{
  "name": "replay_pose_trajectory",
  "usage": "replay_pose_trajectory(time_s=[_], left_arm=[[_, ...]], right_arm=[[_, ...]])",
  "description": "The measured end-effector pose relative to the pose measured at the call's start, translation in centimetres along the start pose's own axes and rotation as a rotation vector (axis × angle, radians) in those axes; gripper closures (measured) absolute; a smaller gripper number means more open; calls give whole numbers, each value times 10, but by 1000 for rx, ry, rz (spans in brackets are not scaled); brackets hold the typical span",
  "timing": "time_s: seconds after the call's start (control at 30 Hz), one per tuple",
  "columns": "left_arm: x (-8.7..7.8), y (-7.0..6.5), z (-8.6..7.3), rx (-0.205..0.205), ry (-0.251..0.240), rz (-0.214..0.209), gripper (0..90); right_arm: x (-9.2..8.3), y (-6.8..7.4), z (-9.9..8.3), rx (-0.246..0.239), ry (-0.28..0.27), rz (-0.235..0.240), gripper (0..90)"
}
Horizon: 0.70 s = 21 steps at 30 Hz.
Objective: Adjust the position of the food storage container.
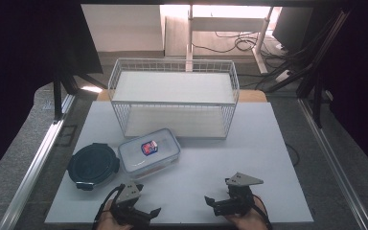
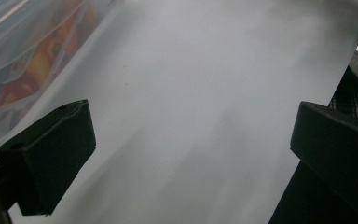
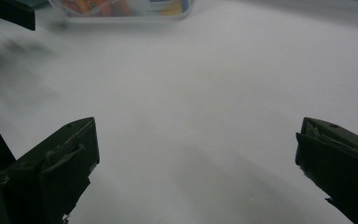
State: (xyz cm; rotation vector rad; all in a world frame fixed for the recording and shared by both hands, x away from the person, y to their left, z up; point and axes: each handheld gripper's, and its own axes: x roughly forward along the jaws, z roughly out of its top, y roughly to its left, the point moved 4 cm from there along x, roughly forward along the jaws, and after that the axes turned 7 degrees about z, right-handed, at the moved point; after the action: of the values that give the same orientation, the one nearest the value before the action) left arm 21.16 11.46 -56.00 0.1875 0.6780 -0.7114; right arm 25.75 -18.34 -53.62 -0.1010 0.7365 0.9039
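**Both claws wide open, nothing held**

The left claw and right claw are seen low at the near edge of the white table, each with jaws spread wide and empty. Ahead of the left claw, just beyond it, a clear rectangular container is set, touching a round dark-lidded container on its left. Farther off, beyond both claws, a white wire rack is placed. Colourful contents are glimpsed through the clear container's wall.
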Motion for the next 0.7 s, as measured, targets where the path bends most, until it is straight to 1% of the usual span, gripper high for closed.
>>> replay_pose_trajectory(time_s=[0.1,0.2,0.27,0.3,0.33,0.37,0.43,0.5,0.6,0.63,0.7], left_arm=[[0,-1,0,4,-6,-3,0],[-3,1,1,-7,-26,-4,0],[-3,2,1,-13,-25,-5,0],[-3,4,1,-23,-9,-6,0],[-3,4,1,-23,-9,-6,0],[-2,4,1,-28,-3,-14,0],[-4,3,3,-35,-20,-23,13],[-6,1,5,-31,-34,-48,11],[-6,0,6,-18,-18,-30,36],[-6,0,5,-18,-2,-37,58],[-7,1,5,-24,15,-60,148]], right_arm=[[1,0,-1,-6,14,-3,1],[1,1,-1,-5,21,-2,17],[2,1,-1,-8,19,4,20],[2,2,-1,-9,28,13,32],[2,2,-1,-9,28,13,32],[3,1,-2,-24,33,4,54],[2,2,-1,-30,23,8,67],[1,2,0,-30,15,11,79],[0,3,0,-31,11,15,88],[0,2,0,-33,12,16,90],[1,2,0,-30,14,15,96]])
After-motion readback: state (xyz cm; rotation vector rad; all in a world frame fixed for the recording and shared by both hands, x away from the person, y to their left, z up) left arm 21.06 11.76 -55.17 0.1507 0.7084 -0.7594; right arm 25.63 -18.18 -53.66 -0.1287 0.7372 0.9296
